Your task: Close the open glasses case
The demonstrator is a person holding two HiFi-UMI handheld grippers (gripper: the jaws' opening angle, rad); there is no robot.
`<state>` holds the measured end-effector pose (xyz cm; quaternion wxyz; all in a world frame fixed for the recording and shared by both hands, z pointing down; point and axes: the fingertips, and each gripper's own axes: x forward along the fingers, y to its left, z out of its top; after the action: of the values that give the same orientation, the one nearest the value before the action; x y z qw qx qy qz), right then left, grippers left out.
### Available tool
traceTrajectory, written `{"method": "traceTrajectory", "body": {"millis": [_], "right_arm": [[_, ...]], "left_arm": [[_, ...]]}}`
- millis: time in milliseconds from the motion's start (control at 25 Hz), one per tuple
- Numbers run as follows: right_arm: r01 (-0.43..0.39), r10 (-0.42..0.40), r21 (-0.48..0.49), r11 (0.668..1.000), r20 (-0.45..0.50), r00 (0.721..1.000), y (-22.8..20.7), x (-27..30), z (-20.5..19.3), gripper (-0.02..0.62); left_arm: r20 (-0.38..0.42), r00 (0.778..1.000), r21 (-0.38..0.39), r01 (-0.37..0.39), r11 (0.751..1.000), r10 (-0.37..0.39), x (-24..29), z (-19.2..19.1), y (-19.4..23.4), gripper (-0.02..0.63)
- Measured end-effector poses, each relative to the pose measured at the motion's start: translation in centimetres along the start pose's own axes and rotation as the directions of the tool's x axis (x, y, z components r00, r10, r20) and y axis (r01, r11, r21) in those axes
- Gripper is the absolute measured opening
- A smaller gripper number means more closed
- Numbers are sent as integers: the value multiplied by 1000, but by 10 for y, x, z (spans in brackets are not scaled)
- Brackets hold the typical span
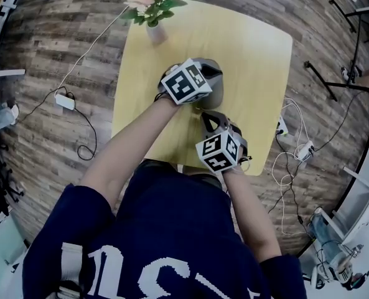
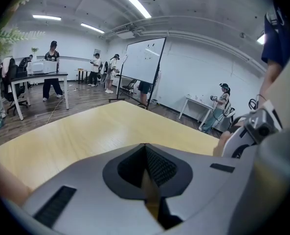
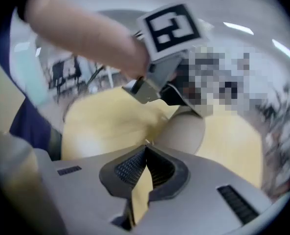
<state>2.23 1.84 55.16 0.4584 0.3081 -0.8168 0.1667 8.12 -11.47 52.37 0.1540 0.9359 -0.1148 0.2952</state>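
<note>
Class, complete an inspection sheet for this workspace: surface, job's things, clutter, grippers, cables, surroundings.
Surface: yellow table.
Job's things: glasses case not surely seen; a rounded grey-beige shape ahead of the right gripper may be it.
Clutter: vase of flowers at the table's far edge.
Grippers: left gripper shut, empty; right shut, empty.
Cables: white power strip and tangled cables on the floor.
Surroundings: wooden floor, whiteboard, people standing.

Head view looks steeply down; 2 gripper views skim the shared table (image 1: 246, 48).

Vase (image 1: 154, 31) on table (image 1: 259, 48) at far edge, glasses case (image 3: 184, 131) centre
</note>
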Motion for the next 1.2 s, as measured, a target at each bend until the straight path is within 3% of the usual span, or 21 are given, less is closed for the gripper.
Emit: {"method": "traceTrajectory", "body": {"millis": [40, 80, 160, 200, 240, 360, 400, 520, 600, 720, 800, 1000, 1200], "right_arm": [[-93, 81, 199, 976, 67, 994, 6, 2, 2, 27], [-198, 148, 397, 896, 153, 977, 11, 4, 5, 31], [-338, 176, 655, 676, 302, 937, 14, 9, 9, 110], [-355, 145, 721, 595, 338, 930, 11, 12, 9, 124], [-339, 98, 762, 552, 344, 934, 7, 14, 8, 126], [-256, -16, 828, 498, 303, 953, -1, 22, 3, 98], [-248, -31, 851, 463, 295, 955, -1, 25, 2, 98], [-259, -78, 916, 305, 295, 952, -3, 30, 3, 138], [-272, -124, 934, 231, 305, 944, -9, 30, 5, 141], [-265, -148, 949, 169, 290, 946, -14, 34, 2, 79], [-260, -144, 952, 161, 284, 948, -13, 36, 0, 36], [-269, -111, 930, 249, 304, 946, -6, 26, -6, 26], [-274, -101, 912, 304, 317, 943, -10, 17, -17, 25]], "left_arm": [[0, 1000, 0, 0, 1000, 0, 0, 0, 0, 14], [-1, 1000, 0, 0, 1000, 0, 0, 1, 0, 14], [-1, 1000, 1, 0, 1000, 0, 0, 1, -1, 14], [-2, 1000, 3, 1, 1000, -1, 0, 1, -2, 14], [-4, 1000, 5, 2, 1000, -2, 0, 1, -2, 14], [-7, 1000, 12, 3, 1000, -3, 0, 1, -1, 14], [-7, 1000, 13, 0, 1000, 0, -1, 1, 0, 14], [-10, 1000, 11, -6, 1000, 6, -1, 1, 1, 14], [-12, 1000, 10, -7, 1000, 7, -1, 1, 0, 14], [-11, 1000, 12, -8, 1000, 8, 0, 1, 0, 14], [-11, 1000, 18, -9, 1000, 10, 0, 1, -1, 14], [-47, 999, 69, -4, 998, 7, 1, 1, -3, 14], [-55, 999, 74, 9, 997, -5, 5, 2, -1, 14]]}}
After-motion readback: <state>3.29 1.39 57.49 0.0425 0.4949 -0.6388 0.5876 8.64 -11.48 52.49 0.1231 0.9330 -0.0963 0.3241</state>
